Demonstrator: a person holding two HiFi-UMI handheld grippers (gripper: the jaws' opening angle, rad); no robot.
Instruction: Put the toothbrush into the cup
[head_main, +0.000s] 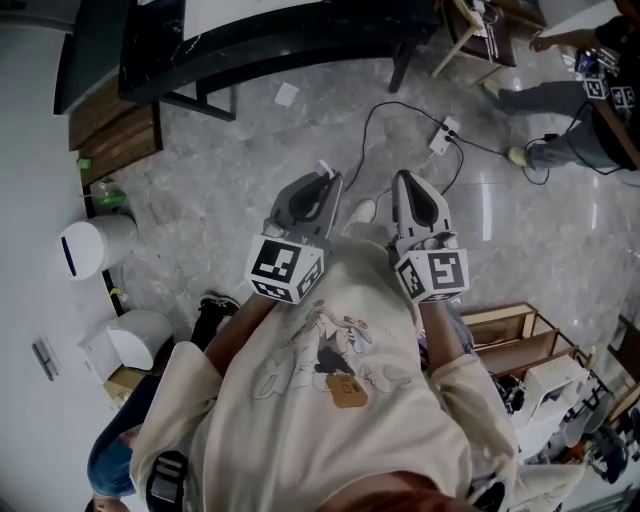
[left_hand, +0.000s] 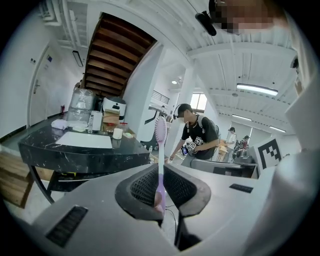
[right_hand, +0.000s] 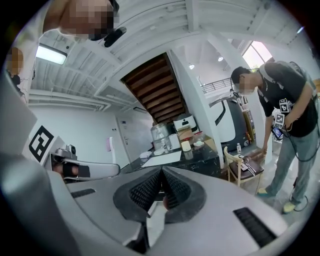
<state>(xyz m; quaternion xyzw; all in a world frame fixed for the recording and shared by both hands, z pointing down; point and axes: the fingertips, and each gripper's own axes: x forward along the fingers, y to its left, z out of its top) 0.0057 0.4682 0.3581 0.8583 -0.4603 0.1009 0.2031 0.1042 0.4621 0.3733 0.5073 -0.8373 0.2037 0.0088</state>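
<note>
Left gripper (head_main: 322, 182) is clenched on the toothbrush (left_hand: 160, 150). The handle is pinched between the ribbed fingers (left_hand: 144, 189). Its low end sits down in the gap behind the tips, the shaft stands upright, and the brush head is well above the tips. The brush is pale lilac-pink.

Right gripper (head_main: 408, 182) has its fingers (right_hand: 177, 192) pressed together at the tips, with nothing gripped that I can see. A small reddish patch shows low in the gap; I can't tell what it is.

Both grippers are held side by side in front of the person's chest. They point the same way, close together but not touching. The marker cubes (head_main: 285, 270) sit at the rear ends, nearest the body.

The cup (left_hand: 117, 133) is small and pale and stands on the black table (left_hand: 75, 150). It is far beyond the left fingertips and left of the brush shaft. Seen past the right fingertips, it lies beyond them and a bit right. The toothbrush is well apart from the cup and not in it.

On the same table behind the cup are a water jug (left_hand: 80, 105) and a white sheet (left_hand: 85, 140).

Beyond the left fingertips and to the right, a person in a black top (left_hand: 197, 132) is bent forward. A wooden chair (right_hand: 245, 167) stands right of the right fingertips, beside the table.

The floor (head_main: 250, 150) is grey stone. A power strip (head_main: 443, 135) with its cable lies ahead of the right fingertips.
</note>
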